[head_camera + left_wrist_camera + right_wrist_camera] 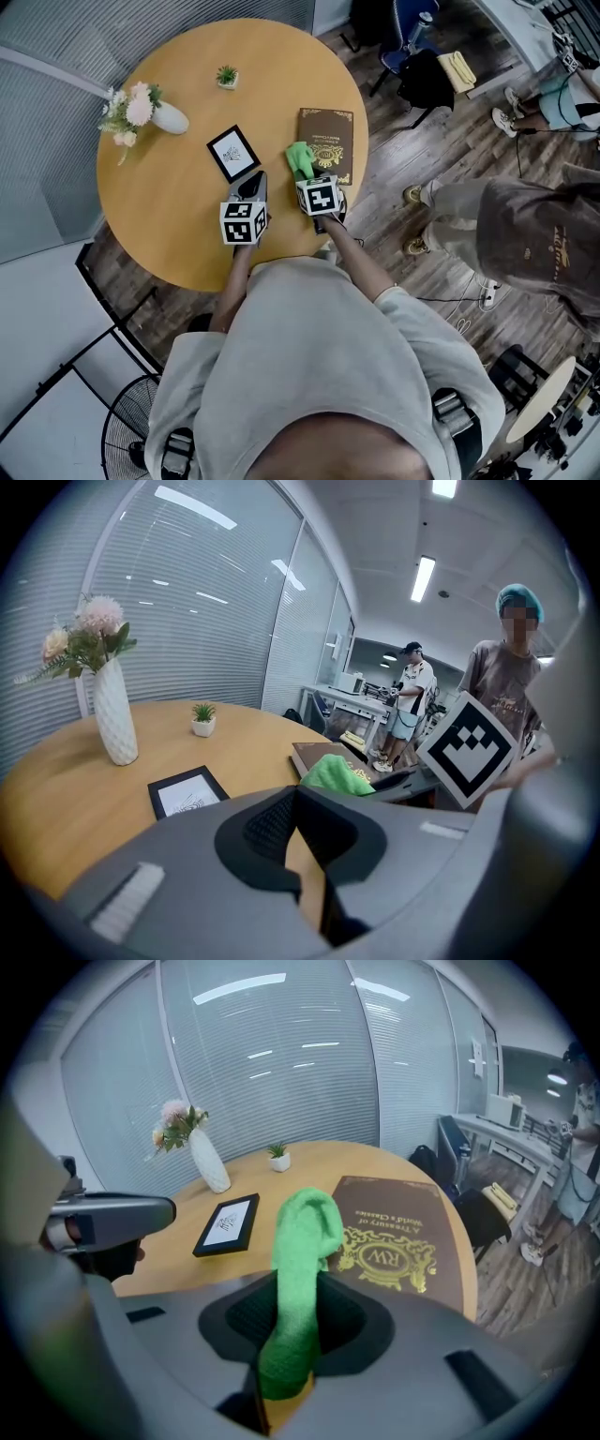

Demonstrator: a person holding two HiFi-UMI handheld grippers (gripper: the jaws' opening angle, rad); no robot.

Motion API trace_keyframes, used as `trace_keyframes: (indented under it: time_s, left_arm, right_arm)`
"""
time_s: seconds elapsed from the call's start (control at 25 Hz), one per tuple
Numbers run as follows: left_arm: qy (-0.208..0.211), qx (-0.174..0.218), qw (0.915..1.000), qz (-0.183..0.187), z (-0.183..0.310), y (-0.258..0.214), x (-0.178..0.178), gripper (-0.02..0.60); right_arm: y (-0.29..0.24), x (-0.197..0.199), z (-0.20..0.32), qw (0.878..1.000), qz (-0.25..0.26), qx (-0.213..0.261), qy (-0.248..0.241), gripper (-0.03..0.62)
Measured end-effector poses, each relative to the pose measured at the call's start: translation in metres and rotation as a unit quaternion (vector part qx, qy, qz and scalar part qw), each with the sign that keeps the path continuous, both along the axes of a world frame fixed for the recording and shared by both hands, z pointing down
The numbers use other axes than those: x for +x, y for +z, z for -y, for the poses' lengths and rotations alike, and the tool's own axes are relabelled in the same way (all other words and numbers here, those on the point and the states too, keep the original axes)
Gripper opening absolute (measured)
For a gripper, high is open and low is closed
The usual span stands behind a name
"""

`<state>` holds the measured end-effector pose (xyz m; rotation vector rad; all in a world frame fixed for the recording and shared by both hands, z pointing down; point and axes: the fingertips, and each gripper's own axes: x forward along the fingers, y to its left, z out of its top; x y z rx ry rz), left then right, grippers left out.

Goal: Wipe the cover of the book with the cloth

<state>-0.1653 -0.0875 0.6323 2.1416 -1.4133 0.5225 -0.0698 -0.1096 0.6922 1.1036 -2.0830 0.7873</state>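
The right gripper (286,1372) jaws pinch the cloth (302,1241) at the book (403,1232) edge, the left gripper (305,874) jaws are slightly parted and empty; wiping is either pending or finished.

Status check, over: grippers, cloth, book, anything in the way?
Right gripper shut on green cloth, cloth tip over book's left edge. Left gripper slightly open, empty. Cover otherwise bare; picture frame beside book, apart.

Bright, even light came from ceiling strips (424,577) and glared off the blinds (272,1054). Both gripper views bulged fisheye with black corners; tabletop (169,206) shadows were soft.
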Motion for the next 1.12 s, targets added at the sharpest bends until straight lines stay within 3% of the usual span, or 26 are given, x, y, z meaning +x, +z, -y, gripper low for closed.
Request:
trace_keyframes:
  time_s: [1.12]
  left_arm:
    - [0.048, -0.006, 0.9988, -0.002, 0.005, 0.006, 0.047, 0.007]
  right_arm:
    - [0.000, 0.051, 0.002, 0.999, -0.003, 0.004, 0.041, 0.100]
